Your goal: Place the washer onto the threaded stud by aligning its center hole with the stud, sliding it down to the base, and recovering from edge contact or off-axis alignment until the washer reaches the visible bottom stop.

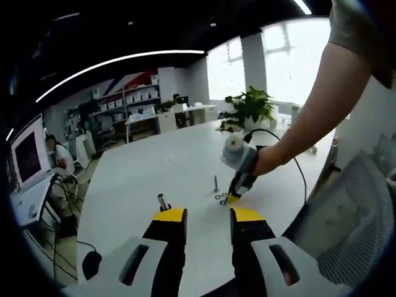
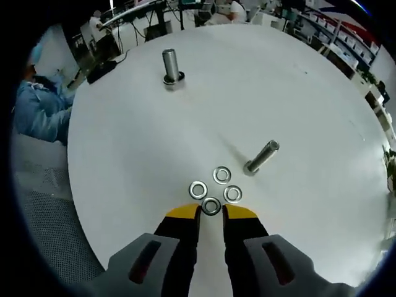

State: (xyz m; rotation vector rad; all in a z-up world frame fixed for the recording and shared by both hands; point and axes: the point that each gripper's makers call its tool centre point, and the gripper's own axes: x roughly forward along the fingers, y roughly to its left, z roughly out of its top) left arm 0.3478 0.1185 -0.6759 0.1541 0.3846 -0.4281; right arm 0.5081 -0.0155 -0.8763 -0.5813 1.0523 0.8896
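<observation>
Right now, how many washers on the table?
4, clustered on the white table beside the near stud: top washer, left washer, right washer, and bottom washer at the right gripper jaw tips. None seem hidden.

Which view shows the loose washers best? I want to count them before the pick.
The right gripper view: four washers lie clustered on the white table just ahead of the right gripper, each ring distinct. The left gripper view shows them only as tiny rings beside the right gripper, too small to count.
</observation>
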